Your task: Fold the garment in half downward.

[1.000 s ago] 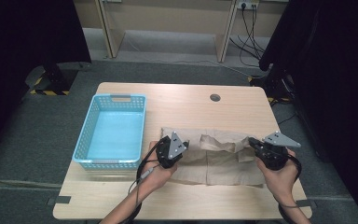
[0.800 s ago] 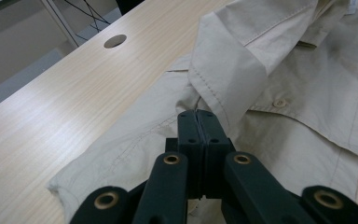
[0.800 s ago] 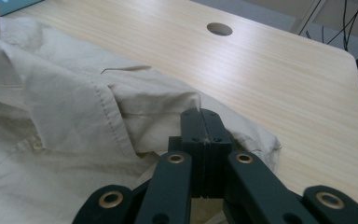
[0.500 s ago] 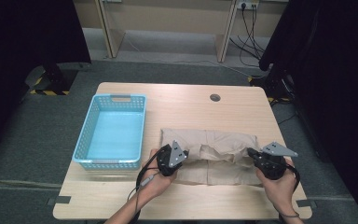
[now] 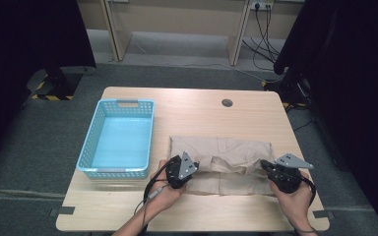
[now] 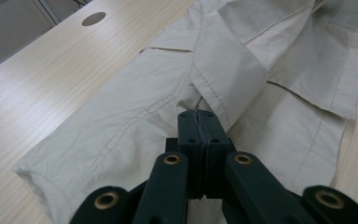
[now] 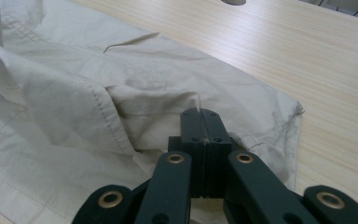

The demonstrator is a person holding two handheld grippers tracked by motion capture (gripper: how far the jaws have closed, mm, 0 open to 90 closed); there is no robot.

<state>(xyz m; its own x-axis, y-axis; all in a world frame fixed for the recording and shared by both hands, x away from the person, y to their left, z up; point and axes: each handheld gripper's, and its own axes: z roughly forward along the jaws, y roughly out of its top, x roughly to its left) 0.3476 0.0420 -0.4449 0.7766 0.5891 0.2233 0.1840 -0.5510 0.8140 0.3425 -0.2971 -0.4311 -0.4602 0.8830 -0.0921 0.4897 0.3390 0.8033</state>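
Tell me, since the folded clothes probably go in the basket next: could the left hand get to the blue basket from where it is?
Probably yes. The blue basket sits just beside the left gripper with bare table between them. Its fingers are shut on the beige garment, though, so the cloth would come along.

Grey carpet floor (image 5: 39, 162), wood table (image 5: 187, 103), dark curtains (image 5: 24, 34).

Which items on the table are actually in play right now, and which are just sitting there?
In play:
- beige garment, lying folded on the table
- left claw, shut on a fold of the garment
- right claw, shut on the garment's edge

Lying about:
- blue basket, left of the garment
- round cable hole in the tabletop
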